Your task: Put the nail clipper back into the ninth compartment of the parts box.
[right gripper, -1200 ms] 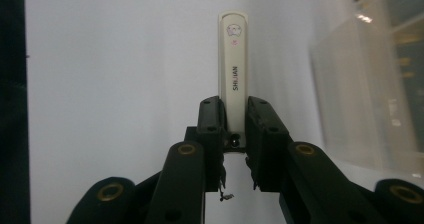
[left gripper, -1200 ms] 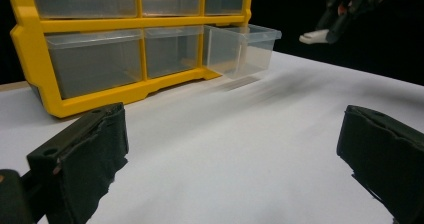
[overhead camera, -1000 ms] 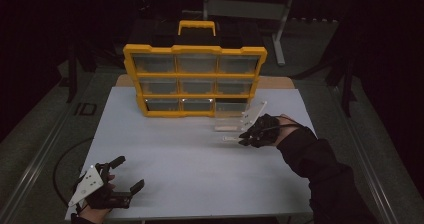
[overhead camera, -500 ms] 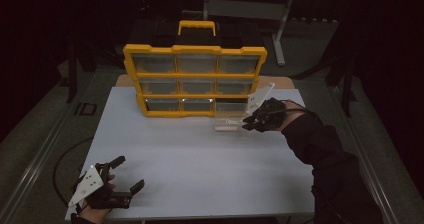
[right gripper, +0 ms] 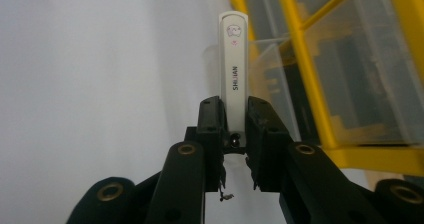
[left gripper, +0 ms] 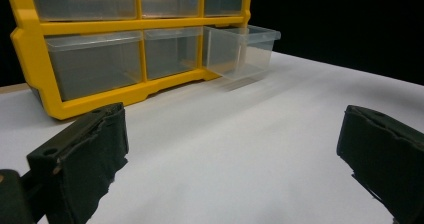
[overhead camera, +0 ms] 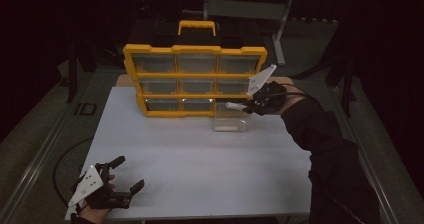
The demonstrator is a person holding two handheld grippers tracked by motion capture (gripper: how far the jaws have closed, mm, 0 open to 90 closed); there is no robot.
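Observation:
A yellow organizer (overhead camera: 195, 81) with clear drawers stands at the back of the white table (overhead camera: 200, 159). One clear drawer (overhead camera: 231, 120) from its bottom right slot is pulled out onto the table. My right gripper (overhead camera: 252, 105) hovers just above and right of that drawer, shut on a slim white stick (overhead camera: 235, 105). In the right gripper view the stick (right gripper: 234, 69) carries printed lettering and points past the drawer's rim (right gripper: 270, 79), with my right gripper (right gripper: 233, 109) clamped on its lower end. My left gripper (overhead camera: 120, 176) rests open at the table's front left corner.
In the left gripper view the wide-apart pads (left gripper: 90, 154) frame bare white tabletop, with the organizer (left gripper: 125, 39) and the pulled-out drawer (left gripper: 242, 49) beyond. A dark-sleeved arm (overhead camera: 325, 144) crosses the table's right side. Dark floor surrounds the table.
My right gripper has carried the white stick up and away from me, toward the organizer, and now hangs over the pulled-out drawer. The left gripper has stayed put.

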